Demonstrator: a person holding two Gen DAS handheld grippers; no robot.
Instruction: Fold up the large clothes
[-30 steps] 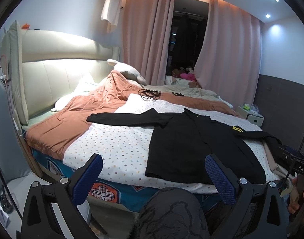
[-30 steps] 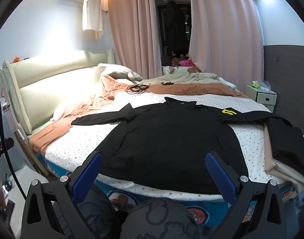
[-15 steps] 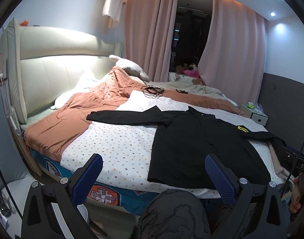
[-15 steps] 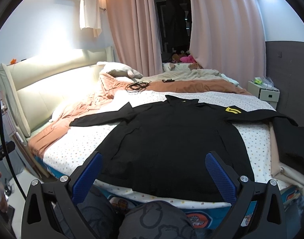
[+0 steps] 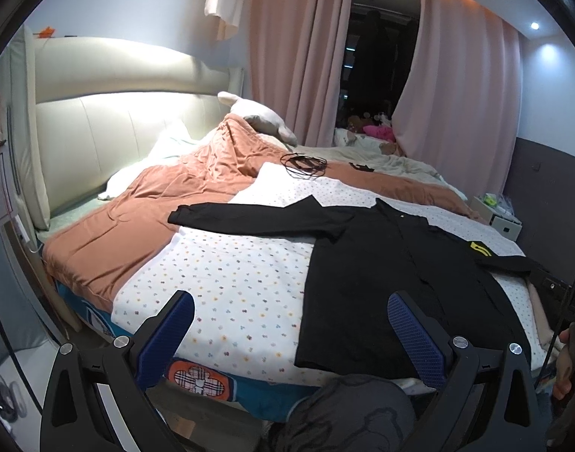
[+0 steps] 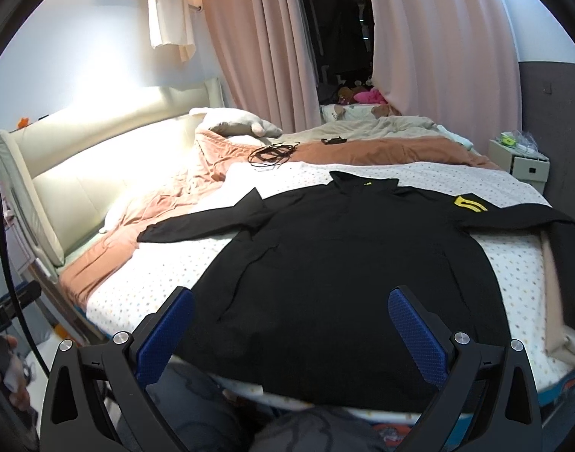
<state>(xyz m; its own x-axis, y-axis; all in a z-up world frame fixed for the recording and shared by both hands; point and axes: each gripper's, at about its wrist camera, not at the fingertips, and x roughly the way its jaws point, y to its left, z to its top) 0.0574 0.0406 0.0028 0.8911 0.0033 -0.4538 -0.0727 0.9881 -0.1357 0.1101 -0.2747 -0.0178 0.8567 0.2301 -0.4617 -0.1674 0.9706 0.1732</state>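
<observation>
A black long-sleeved shirt [image 5: 385, 275] [image 6: 343, 263] lies spread flat, front up, on a white dotted sheet [image 5: 231, 282] [image 6: 163, 282] over the bed, sleeves stretched out to both sides, a yellow emblem [image 6: 470, 203] near its right shoulder. My left gripper [image 5: 291, 335] hovers open over the bed's near edge, left of the shirt's hem. Above the hem's middle, my right gripper [image 6: 291, 335] is open as well. Neither touches the cloth.
An orange quilt [image 5: 167, 207] covers the bed's left and far side, with a coiled black cable [image 5: 302, 164] on it. Folded black and beige clothes [image 6: 566, 263] are stacked at the right edge. A padded headboard [image 5: 110, 128] stands left, a nightstand [image 6: 524, 162] far right. A person's knees [image 6: 197, 406] are below.
Both grippers have moved forward and slightly higher toward the bed, so the shirt looks closer and larger. The jaws stay wide apart and the shirt has not moved.
</observation>
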